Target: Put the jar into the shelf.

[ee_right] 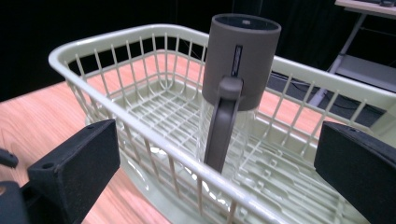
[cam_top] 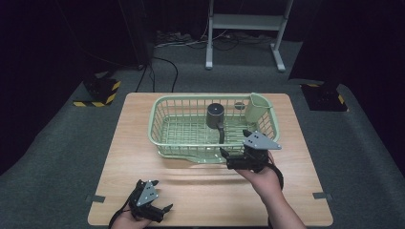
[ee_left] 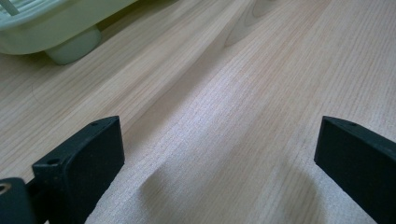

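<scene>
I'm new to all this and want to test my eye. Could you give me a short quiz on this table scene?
1. True or false: the dark jug stands upright inside the green basket.
2. The right gripper is: A) clamped on the jug's handle, B) open by the basket's near rim, C) resting at the table's far edge.
3. Fill in: the left gripper's fingers are ____.

Key: 1 true; 2 B; 3 open.

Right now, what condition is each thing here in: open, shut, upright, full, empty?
Left gripper: open, holding nothing, low over the table.
Right gripper: open, holding nothing, at the basket's near rim.
Jug: upright in the basket, dark lid on.
Basket: upright on the table.
Corner cup: upright; contents hidden.
</scene>
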